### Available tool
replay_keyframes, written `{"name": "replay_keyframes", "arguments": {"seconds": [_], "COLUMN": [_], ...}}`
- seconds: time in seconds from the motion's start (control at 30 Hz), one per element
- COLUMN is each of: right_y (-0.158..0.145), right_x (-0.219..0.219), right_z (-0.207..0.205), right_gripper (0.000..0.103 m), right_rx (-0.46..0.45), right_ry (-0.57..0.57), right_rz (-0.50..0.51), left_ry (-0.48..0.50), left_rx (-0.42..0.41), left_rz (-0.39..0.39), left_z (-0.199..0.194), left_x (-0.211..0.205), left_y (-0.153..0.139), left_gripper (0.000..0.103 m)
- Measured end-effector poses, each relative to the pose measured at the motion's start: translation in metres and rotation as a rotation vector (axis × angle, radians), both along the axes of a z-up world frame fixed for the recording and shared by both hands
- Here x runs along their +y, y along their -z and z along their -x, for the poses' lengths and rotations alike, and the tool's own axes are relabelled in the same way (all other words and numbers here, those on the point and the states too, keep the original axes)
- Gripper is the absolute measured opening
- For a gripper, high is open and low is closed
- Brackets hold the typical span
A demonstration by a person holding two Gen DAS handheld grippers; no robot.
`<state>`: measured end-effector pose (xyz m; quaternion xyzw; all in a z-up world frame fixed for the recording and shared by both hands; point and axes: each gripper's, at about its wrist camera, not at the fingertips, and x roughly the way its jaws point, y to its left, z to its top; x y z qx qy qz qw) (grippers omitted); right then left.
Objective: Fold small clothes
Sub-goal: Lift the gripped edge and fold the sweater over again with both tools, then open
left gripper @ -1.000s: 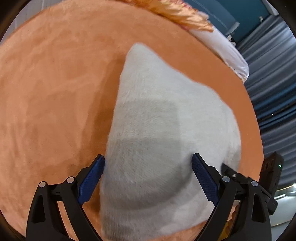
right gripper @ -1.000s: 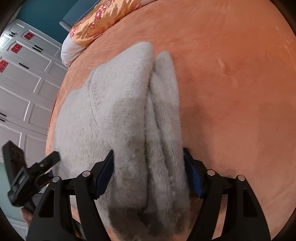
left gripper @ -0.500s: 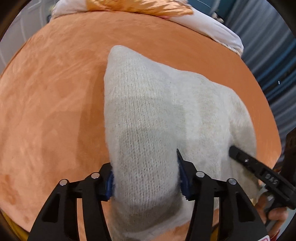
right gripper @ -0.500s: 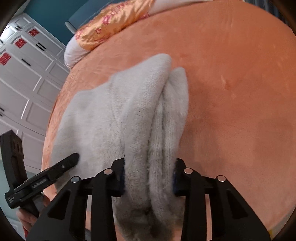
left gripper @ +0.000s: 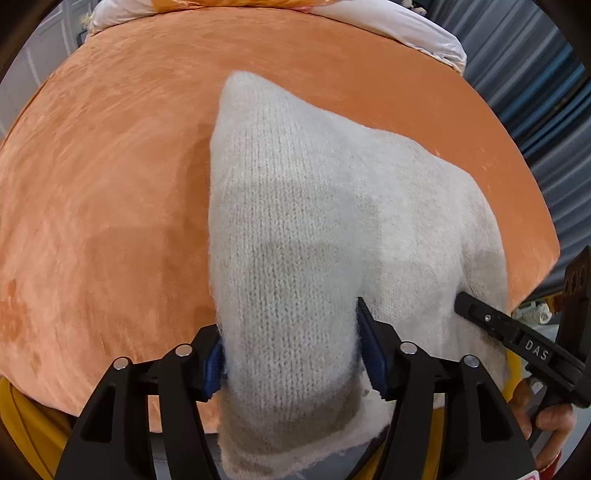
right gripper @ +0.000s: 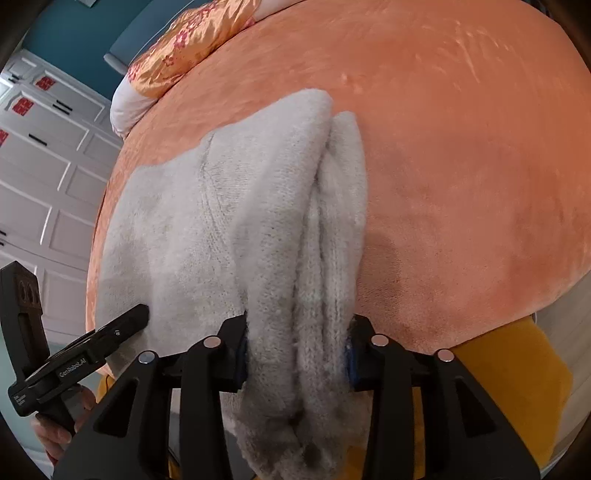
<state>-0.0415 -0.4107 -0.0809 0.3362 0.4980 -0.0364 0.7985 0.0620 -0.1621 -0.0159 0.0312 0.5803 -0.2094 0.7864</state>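
A cream knit sweater [left gripper: 314, 192] lies on an orange plush bed cover [left gripper: 110, 184], its near edge bunched and hanging past the bed's front. My left gripper [left gripper: 291, 350] grips the left part of that edge, pads pressed into the knit while the jaws ease slightly wider. In the right wrist view the sweater [right gripper: 221, 221] shows a thick folded roll along its right side. My right gripper [right gripper: 295, 350] pinches that roll, its jaws also easing wider with the knit still squeezed between them. One of the right gripper's fingers [left gripper: 480, 317] rests against the sweater at the right.
An orange satin pillow [right gripper: 192, 48] and a white pillow [left gripper: 388, 26] lie at the far end of the bed. White panelled wardrobe doors [right gripper: 44, 166] stand to the left, grey-blue curtains [left gripper: 546, 92] to the right. A yellow bed side [right gripper: 517, 369] shows below the cover.
Both grippers went from wide open around the sweater's near edge to closed on it. The gripped edge has bunched up and come toward the bed's front.
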Motion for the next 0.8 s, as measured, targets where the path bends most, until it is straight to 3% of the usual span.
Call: {"name": "replay_keyframes", "arguments": {"seconds": [0.17,0.33,0.4,0.47,0.57,0.8], "right_y": [0.008,0.014,0.013,0.009,-0.009,-0.106], "right_x": [-0.003,-0.006,-0.006,-0.005,-0.002,0.026], "right_z": [-0.005,-0.006,-0.007,-0.008,-0.01,0.007], "right_gripper": [0.05,0.054,0.051,0.04,0.034,0.032], "right_rx": [0.007,0.012,0.016,0.014,-0.015,-0.227], "right_ry": [0.014,0.018,0.017,0.004,-0.014,-0.077], "right_rz": [-0.015,-0.04,-0.04,-0.029,0.009,0.116], "left_ry": [-0.023,-0.021,-0.023,-0.012,0.021,0.058], "left_rx": [-0.003,-0.005,0.008,0.02,0.009,-0.052], "left_rz": [-0.017,-0.02,-0.001,0.018,0.05,0.232], "left_z": [-0.008,-0.009,-0.009,-0.008,-0.005,0.008], "left_x": [-0.001,-0.005,0.001,0.002,0.006,0.022], "left_y": [0.005,0.01,0.01,0.006,-0.009,-0.074], "left_gripper": [0.075,0.077,0.074,0.062,0.045,0.037]}}
